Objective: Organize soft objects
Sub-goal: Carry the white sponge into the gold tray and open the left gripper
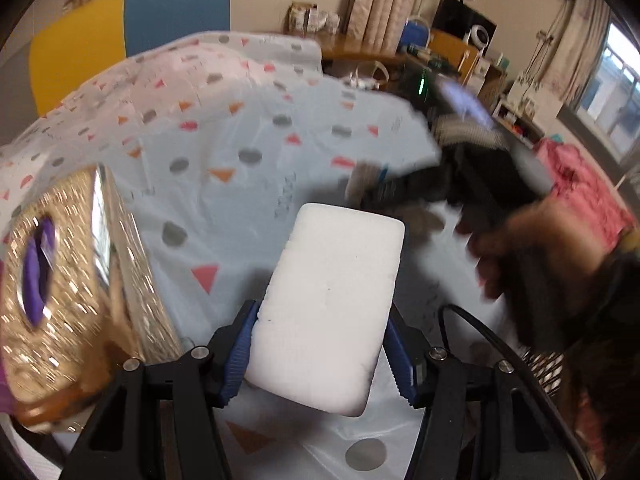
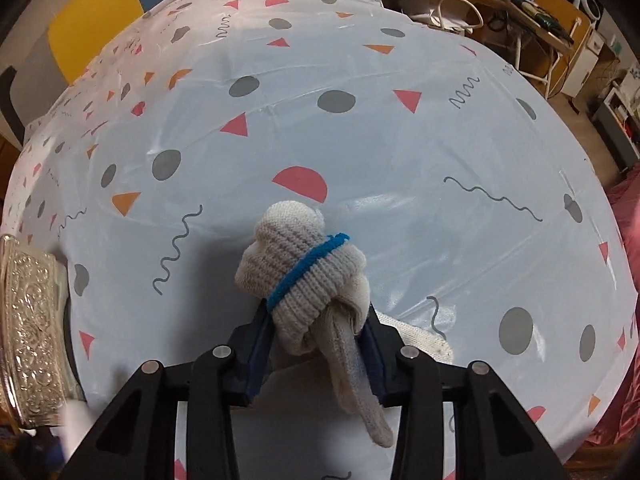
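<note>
Left claw point(image 1: 320, 352) clamped on a white sponge block point(image 1: 332, 304), held above the patterned tablecloth point(image 1: 240, 200) of the table, just beside a gold embossed box point(image 1: 60, 292) at the left edge. Right claw point(image 2: 320, 344) closed around a rolled grey knit glove bundle point(image 2: 300, 276) with a blue band, over the table's near middle.

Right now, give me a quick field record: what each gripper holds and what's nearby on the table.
left gripper: shut on white rectangular foam sponge
right gripper: shut on grey knitted glove bundle with blue band
surface: pale blue patterned tablecloth
nearby: gold embossed box with purple opening, left of sponge
</note>
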The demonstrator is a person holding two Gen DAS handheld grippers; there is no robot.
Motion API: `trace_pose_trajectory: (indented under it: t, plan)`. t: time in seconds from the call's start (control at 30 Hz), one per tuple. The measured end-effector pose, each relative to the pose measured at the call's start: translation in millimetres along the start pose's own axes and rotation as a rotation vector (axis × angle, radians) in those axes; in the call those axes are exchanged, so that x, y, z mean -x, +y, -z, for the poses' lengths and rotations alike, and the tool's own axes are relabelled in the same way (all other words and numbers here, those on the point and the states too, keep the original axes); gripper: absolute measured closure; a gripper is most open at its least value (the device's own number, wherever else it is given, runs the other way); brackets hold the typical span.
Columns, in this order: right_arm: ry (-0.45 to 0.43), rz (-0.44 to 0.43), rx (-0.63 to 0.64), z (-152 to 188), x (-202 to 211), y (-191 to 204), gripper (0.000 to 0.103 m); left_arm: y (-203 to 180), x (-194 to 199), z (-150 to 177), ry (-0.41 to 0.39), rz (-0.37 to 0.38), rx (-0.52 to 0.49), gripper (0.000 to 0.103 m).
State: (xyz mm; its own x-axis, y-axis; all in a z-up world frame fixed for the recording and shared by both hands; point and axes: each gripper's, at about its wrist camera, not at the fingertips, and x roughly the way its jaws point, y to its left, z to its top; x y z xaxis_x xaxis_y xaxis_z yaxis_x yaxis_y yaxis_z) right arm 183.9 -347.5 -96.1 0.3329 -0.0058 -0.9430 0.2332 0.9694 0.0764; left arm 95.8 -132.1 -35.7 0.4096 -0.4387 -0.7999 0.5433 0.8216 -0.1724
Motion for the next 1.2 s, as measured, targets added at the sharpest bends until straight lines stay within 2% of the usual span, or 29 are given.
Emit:
trace_pose_trajectory:
  t: [0.13, 0.3, 0.4, 0.57, 0.7, 0.9, 1.1, 1.2]
  plan:
    - [-0.014, 0.035, 0.046, 7, -1, 7, 0.061, 5, 17, -24, -0.056, -0.004, 0.006, 0.042]
    - [-0.027, 0.099, 0.113, 13, -1, 25, 0.060, 35, 36, -62, -0.114, -0.043, 0.068, 0.042]
    - [-0.034, 0.112, 0.135, 15, -1, 29, 0.060, 68, 50, -84, -0.157, -0.088, 0.126, 0.042]
    - [-0.043, 0.125, 0.167, 17, -2, 41, 0.060, 121, 78, -89, -0.201, -0.164, 0.224, 0.042]
    - [-0.047, 0.128, 0.180, 24, 0, 47, 0.059, 166, 105, -74, -0.219, -0.249, 0.293, 0.042]
    - [-0.045, 0.125, 0.177, 24, 5, 43, 0.059, 234, 145, -28, -0.239, -0.335, 0.425, 0.042]
    - [-0.049, 0.127, 0.177, 20, -2, 41, 0.058, 273, 187, 24, -0.290, -0.407, 0.526, 0.042]
    - [-0.053, 0.135, 0.186, 21, -3, 43, 0.058, 285, 208, 62, -0.305, -0.431, 0.581, 0.042]
